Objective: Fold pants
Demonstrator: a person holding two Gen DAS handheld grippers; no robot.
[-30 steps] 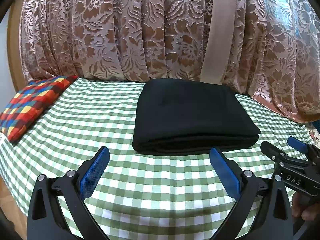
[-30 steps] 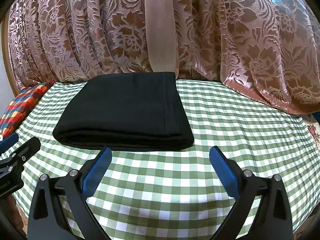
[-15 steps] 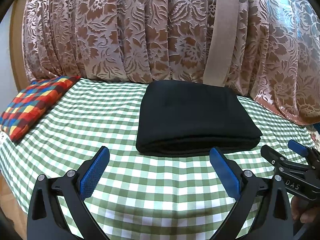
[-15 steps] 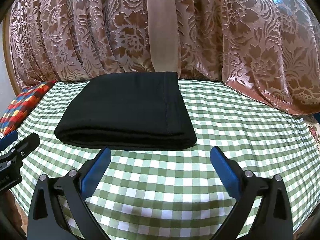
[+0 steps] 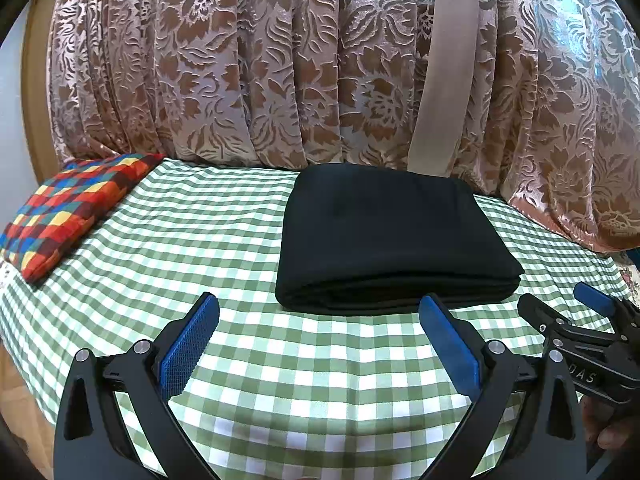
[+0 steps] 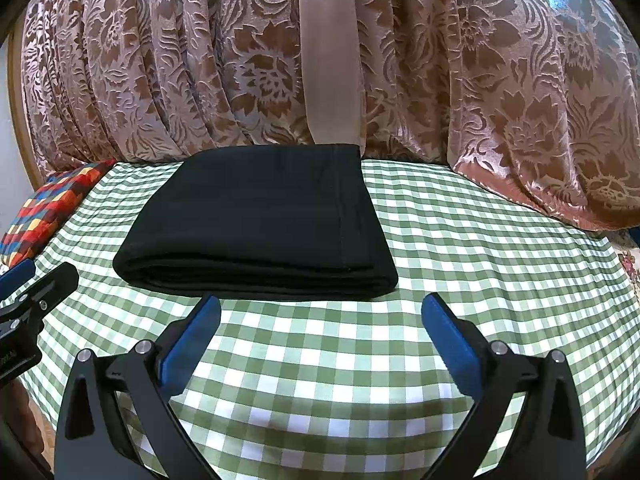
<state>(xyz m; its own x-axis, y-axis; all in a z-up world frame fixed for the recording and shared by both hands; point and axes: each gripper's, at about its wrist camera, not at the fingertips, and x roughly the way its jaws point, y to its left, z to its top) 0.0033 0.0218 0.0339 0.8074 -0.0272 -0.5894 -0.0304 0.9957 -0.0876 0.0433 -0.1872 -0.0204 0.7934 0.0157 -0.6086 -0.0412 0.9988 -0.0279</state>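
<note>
Pants: we see the black fabric pants (image 5: pixel 390 236) folded into a compact layered rectangle on the green-and-white checked tablecloth (image 5: pixel 208 240), near the brown floral curtain (image 5: pixel 248 72).
Left gripper: our left gripper (image 5: pixel 318 340) hovers short of the near folded edge, jaws spread wide, holding nothing.
Right gripper: our right gripper (image 6: pixel 320 336) likewise stands released and apart from the cloth.
Change: over the last second both views have drawn back slightly; the bundle has not moved.
Implication: we judge the folding complete.
Bystander: a multicoloured checked cushion (image 5: pixel 68 208) lies well apart at left.
</note>
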